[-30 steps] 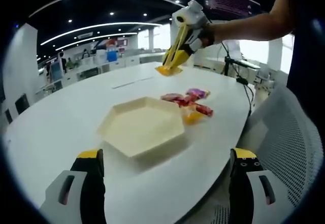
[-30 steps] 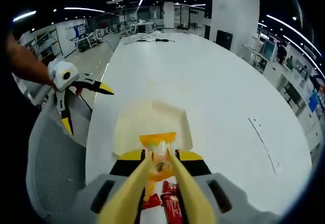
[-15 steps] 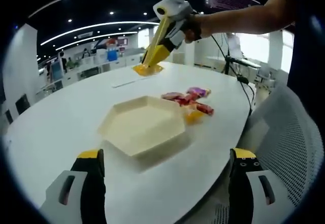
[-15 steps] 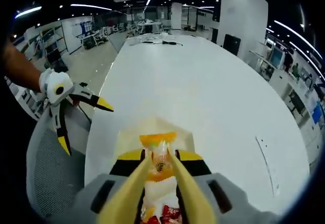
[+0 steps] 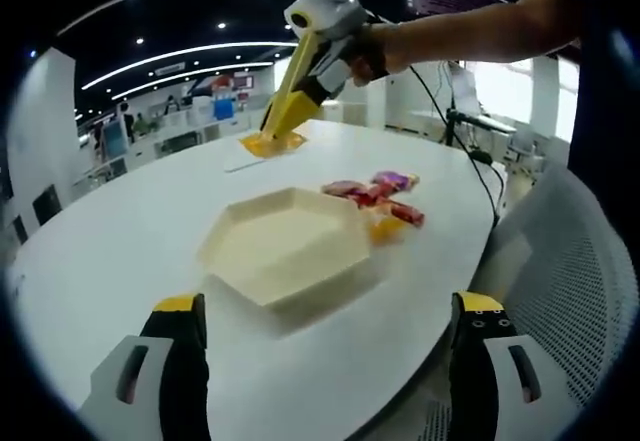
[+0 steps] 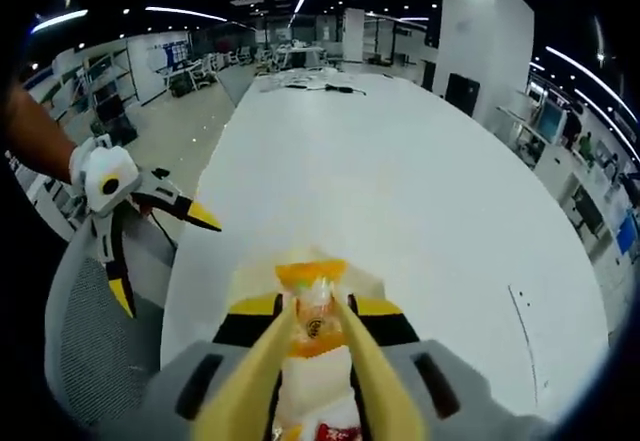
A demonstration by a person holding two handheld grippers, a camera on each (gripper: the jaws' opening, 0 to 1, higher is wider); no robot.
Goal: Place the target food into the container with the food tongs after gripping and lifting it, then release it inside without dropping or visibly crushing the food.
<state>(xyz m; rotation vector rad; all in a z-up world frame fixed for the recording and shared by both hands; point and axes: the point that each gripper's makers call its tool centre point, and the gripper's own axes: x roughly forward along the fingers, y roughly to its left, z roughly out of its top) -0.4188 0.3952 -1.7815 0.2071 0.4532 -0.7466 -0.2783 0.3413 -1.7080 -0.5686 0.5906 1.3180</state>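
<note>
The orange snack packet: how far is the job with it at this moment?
Done: the tongs in the right gripper grip the orange snack packet and hold it in the air above the table. In hand: carrying it. Left: lower it into the empty tray and release it. Other packets lie beside the tray.

We read this as an open-plan office. A big white oval meeting table [image 6: 420, 211] takes up the foreground, with a grey mesh office chair [image 5: 570, 291] pulled up beside it. Past the table we see rows of desks with monitors [image 5: 180, 126], long curved ceiling light strips [image 5: 190, 56] and recessed spotlights. In the right gripper view, large white square columns [image 6: 475, 21] and more workstations [image 6: 590, 176] run along the side, with cables lying on the table's far end [image 6: 320, 79].
</note>
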